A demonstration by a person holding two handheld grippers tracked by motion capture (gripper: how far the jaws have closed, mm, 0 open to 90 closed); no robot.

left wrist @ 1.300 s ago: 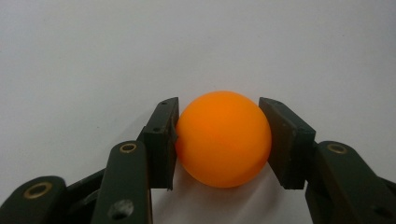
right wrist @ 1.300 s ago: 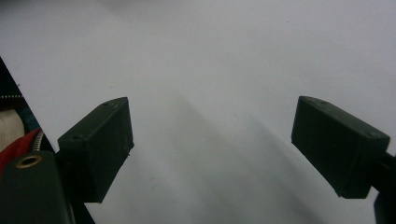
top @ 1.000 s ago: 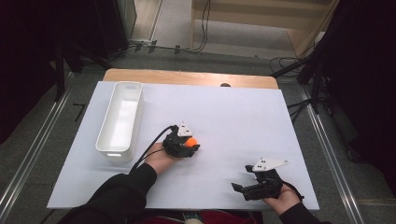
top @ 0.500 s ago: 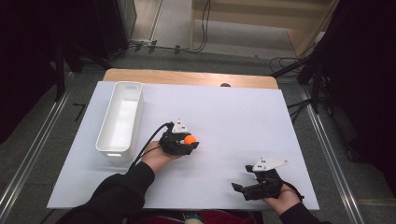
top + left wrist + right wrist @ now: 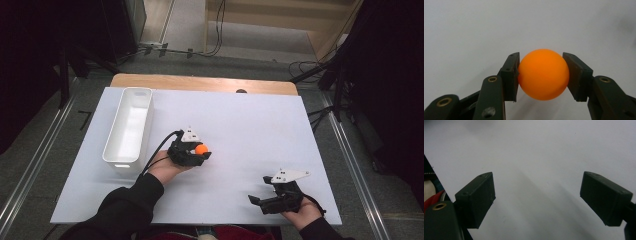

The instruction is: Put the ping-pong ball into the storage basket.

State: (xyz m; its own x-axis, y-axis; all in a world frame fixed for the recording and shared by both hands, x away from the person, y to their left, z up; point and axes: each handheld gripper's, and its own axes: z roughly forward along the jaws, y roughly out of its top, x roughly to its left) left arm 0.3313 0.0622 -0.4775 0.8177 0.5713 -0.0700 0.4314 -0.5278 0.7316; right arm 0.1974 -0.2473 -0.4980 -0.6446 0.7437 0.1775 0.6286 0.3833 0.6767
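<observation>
One orange ping-pong ball clamped in left gripper, table centre, white bin at its 10 o'clock. Smooth round ball may squirt from flat pads if tilted. Right gripper gapes empty, 5 o'clock.

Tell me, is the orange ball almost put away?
Picked up already: the left tool is shut on the orange ball, both pads pressing its sides. In hand now: the ball is carried over the white table. Probably left: dropping it into the white bin, which looks empty and sits further left. The right tool waits open, holding nothing.
</observation>
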